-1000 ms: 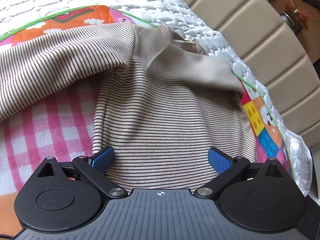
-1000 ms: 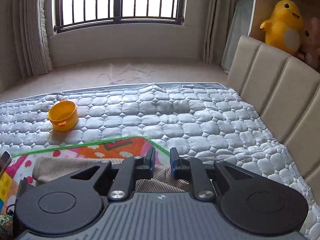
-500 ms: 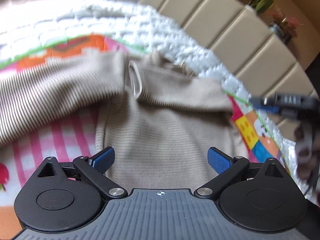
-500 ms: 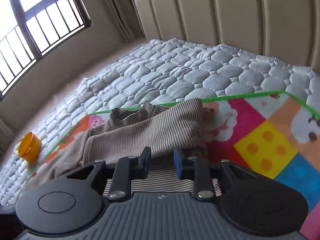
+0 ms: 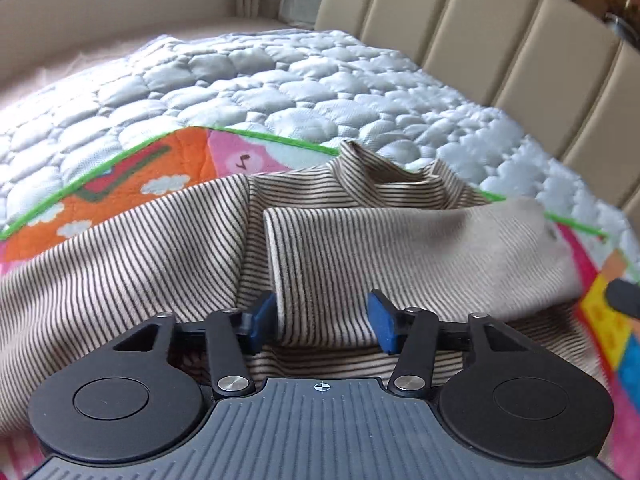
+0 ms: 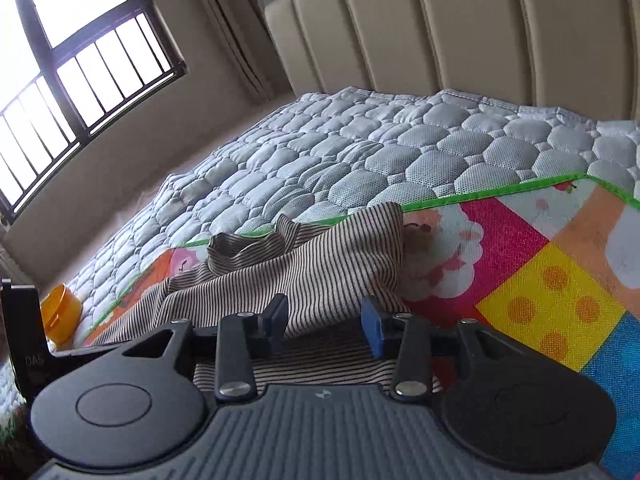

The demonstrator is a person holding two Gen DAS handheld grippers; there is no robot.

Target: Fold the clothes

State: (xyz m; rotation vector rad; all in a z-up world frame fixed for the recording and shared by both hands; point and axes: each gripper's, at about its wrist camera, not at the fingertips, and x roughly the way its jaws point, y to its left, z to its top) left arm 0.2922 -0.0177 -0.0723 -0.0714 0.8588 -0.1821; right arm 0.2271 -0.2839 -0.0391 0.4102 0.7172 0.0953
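Note:
A beige top with thin dark stripes [image 5: 140, 264] lies on a colourful play mat [image 5: 176, 160]. One sleeve [image 5: 400, 252] is folded across its body, and the collar [image 5: 384, 184] stands up behind it. My left gripper [image 5: 322, 320] hovers low over the sleeve's cuff end. Its jaws are closing, the cuff lies flat between the blue pads [image 5: 262, 316], and they are not pinching it. My right gripper [image 6: 324, 324] sits at the sleeve's other end [image 6: 320, 272]. Its jaws are opening with striped fabric loose between them.
The mat lies on a grey quilted mattress pad [image 5: 300, 80]. A beige padded headboard [image 6: 460, 32] runs along one side. An orange bowl [image 6: 60, 316] sits on the quilt near the mat's far corner. A barred window [image 6: 80, 60] is behind.
The left gripper moved up along the top to the sleeve's cuff and its jaws narrowed from wide. The right gripper came down, rolled, reached the sleeve and widened its jaws.

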